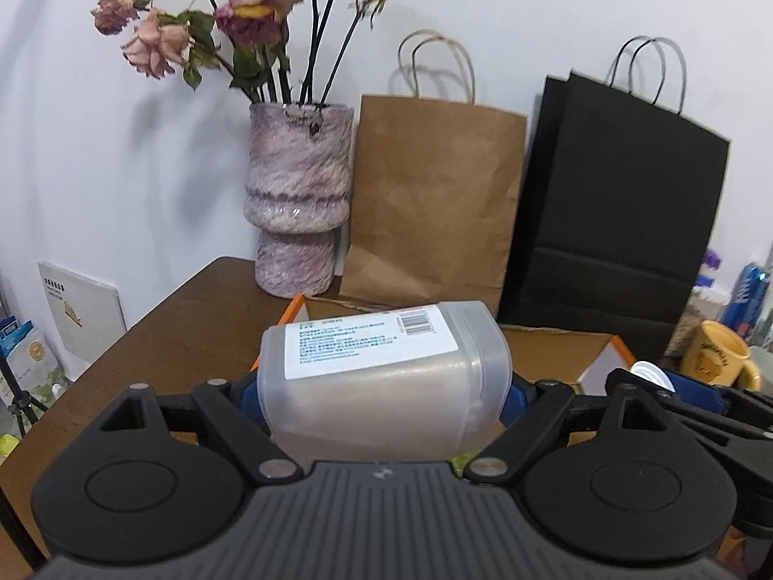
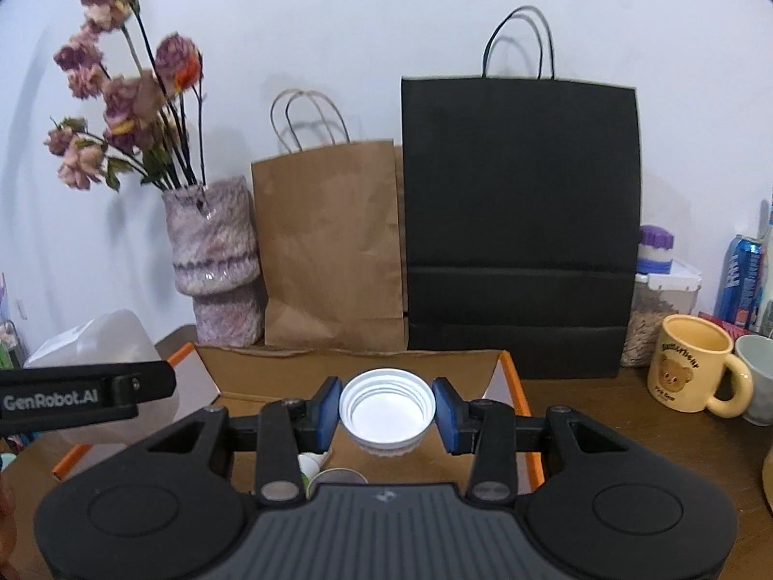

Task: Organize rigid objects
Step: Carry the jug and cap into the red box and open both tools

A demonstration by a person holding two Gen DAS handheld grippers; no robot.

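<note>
My left gripper (image 1: 384, 394) is shut on a translucent plastic jar (image 1: 384, 377) with a white label, holding it on its side above an open cardboard box (image 1: 546, 353) with orange edges. The jar also shows at the left of the right wrist view (image 2: 104, 343). My right gripper (image 2: 386, 413) is shut on a white ribbed lid (image 2: 386, 411), open side facing the camera, held over the same box (image 2: 270, 372). Small cups (image 2: 338, 476) lie inside the box below the lid.
A purple vase (image 1: 297, 203) with dried flowers, a brown paper bag (image 1: 435, 203) and a black paper bag (image 1: 613, 203) stand behind the box against the wall. A yellow bear mug (image 2: 691, 367), a pale cup (image 2: 761, 377), a blue can (image 2: 739, 275) and a seed container (image 2: 652, 309) stand at the right.
</note>
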